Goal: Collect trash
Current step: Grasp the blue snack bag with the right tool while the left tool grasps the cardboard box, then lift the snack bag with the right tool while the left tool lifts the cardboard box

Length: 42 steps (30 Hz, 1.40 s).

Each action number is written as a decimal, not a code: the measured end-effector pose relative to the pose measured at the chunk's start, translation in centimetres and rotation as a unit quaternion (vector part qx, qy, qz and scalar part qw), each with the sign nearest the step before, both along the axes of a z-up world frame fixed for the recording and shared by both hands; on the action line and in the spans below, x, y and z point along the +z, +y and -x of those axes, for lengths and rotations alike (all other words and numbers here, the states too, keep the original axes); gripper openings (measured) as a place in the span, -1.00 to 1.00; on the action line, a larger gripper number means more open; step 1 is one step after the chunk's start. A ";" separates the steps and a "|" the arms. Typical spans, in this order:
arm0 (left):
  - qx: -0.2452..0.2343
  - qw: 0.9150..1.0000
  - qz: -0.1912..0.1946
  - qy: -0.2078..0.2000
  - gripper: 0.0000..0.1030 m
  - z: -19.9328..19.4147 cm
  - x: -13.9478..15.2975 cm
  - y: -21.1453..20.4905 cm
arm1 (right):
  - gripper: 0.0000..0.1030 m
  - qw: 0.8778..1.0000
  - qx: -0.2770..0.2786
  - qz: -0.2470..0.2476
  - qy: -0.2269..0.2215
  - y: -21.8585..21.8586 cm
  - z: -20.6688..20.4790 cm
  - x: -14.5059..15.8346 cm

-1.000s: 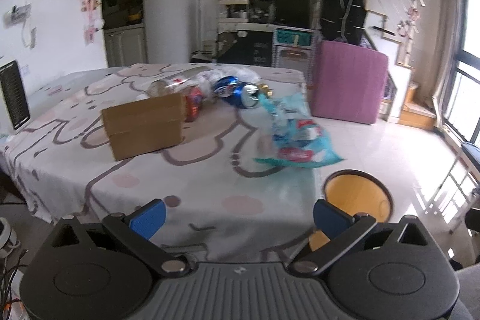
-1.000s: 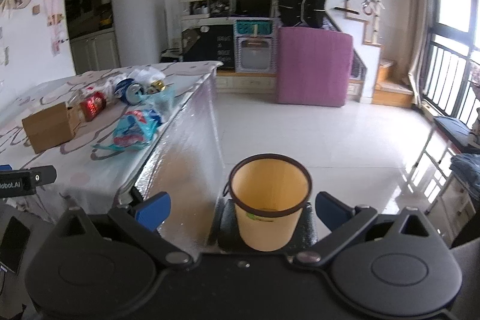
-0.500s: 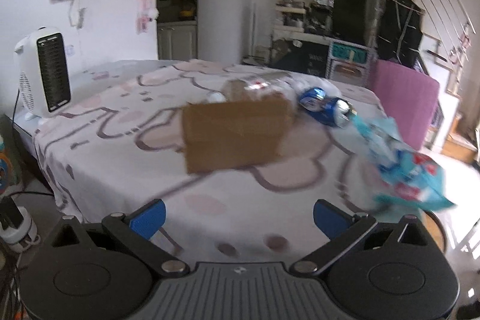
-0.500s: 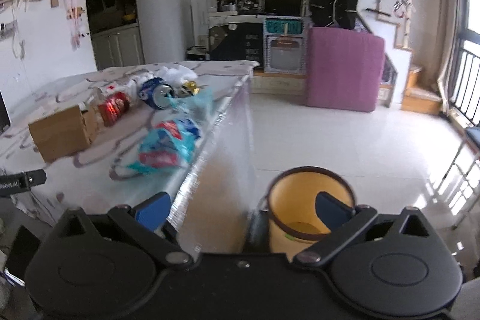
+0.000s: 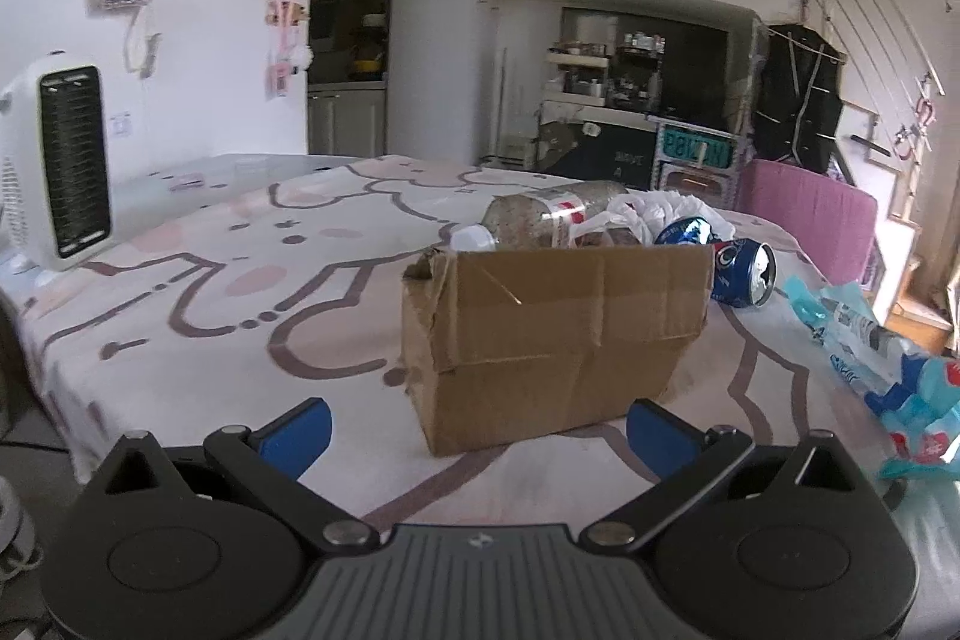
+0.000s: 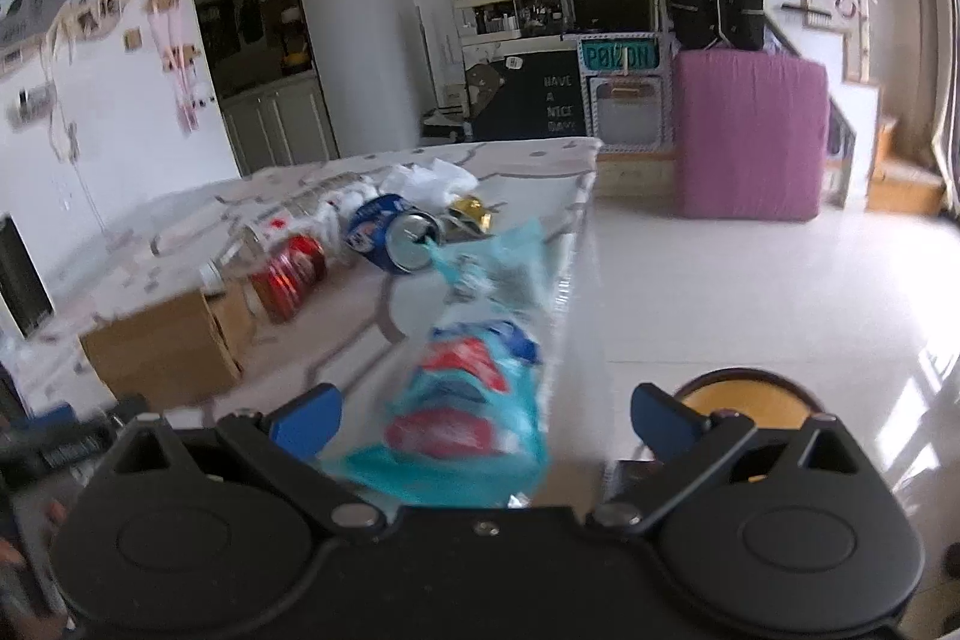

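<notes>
Your left gripper (image 5: 477,424) faces a torn cardboard box (image 5: 555,334) on the cartoon-print tablecloth (image 5: 198,280), its 2 blue fingers spread wide and gripping nothing. Your right gripper (image 6: 486,412) hangs equally wide and empty over a teal snack wrapper (image 6: 474,400) lying at the table's right edge, with the yellow waste bin (image 6: 747,403) on the floor just beyond.

Behind the box lie more trash: a clear plastic bottle (image 5: 540,217), a crumpled white bag (image 5: 660,208) and a crushed blue can (image 5: 741,274); the right view adds a red can (image 6: 291,277).

The box looks nearly as wide as your left jaws' span, so a fingertip could shove it into the bottle and cans and roll them off. The wrapper is light and at the brink; a clumsy close could flick it past the bin.

Compared with 1 second ago, your left view has swung from the table's corner to square on the box, and your right has turned from the bin toward the wrapper.
</notes>
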State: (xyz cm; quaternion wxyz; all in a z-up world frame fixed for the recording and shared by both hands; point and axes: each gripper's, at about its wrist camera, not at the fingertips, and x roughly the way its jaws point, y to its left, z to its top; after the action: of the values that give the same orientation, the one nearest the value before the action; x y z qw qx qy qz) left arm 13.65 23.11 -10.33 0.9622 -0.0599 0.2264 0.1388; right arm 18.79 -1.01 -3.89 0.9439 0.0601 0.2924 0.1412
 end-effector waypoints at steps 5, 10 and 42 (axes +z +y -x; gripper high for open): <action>-0.031 0.999 0.018 -0.012 1.00 -0.9 -1.0 0.5 | 1.00 1.000 0.007 0.001 0.001 2.0 -1.6 -0.5; -0.073 0.997 0.033 -0.022 1.00 -0.9 -1.2 -0.7 | 1.00 1.000 0.006 0.009 0.010 3.3 -2.9 -1.4; -0.109 0.994 -0.032 -0.007 1.00 -3.1 -1.0 -1.5 | -0.08 0.997 -0.077 -0.016 0.024 4.3 -4.9 -4.8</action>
State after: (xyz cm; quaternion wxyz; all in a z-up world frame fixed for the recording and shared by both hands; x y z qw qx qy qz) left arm 16.71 21.62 -11.37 0.9745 -0.0050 0.2207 0.0402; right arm 23.70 3.29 -8.73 0.9435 0.1010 0.3075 0.0717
